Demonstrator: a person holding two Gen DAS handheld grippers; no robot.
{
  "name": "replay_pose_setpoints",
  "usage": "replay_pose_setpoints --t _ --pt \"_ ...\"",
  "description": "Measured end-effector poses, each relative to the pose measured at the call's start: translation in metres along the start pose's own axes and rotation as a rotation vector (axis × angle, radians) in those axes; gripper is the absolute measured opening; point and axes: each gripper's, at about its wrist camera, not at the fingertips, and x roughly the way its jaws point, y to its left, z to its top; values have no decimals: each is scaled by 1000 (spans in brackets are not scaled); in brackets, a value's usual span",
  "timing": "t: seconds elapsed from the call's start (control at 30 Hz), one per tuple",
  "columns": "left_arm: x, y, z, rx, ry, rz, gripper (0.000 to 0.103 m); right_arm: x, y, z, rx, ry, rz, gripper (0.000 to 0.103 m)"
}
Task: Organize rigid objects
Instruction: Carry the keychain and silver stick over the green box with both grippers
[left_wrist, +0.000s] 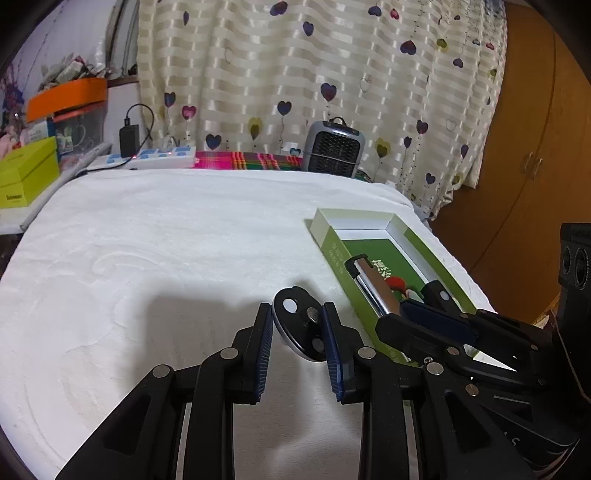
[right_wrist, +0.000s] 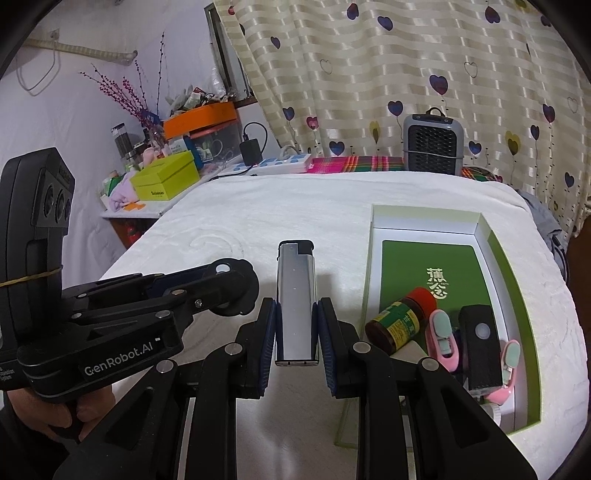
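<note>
Right gripper (right_wrist: 296, 325): clamped on upright silver rectangular lighter (right_wrist: 296, 295).
Left gripper (left_wrist: 297, 325): clamped on round black-and-grey disc (left_wrist: 299, 321).
Green open box (right_wrist: 517, 280): lies right of the lighter; right hand nearer.

"GenRobot.AI" stands in white letters on the black body of the left claw (right_wrist: 236, 291), seen from the right wrist. Two large pale Chinese characters are printed on the green card (right_wrist: 428, 269) lying in the open box (right_wrist: 513, 295). The lime-green carton's (right_wrist: 164, 179) dark print is too small to read.

close wrist views, shared box (left_wrist: 391, 221)
</note>
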Motion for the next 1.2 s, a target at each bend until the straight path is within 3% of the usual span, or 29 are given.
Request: replay_pose_setpoints --t 0.7,1.2 --pt "16 -41 0 47 17 -65 25 -21 -32 -10 62 -31 -27 24" --pt "28 -68 1 77 24 -127 25 -40 -70 -17 125 -53 -104 24"
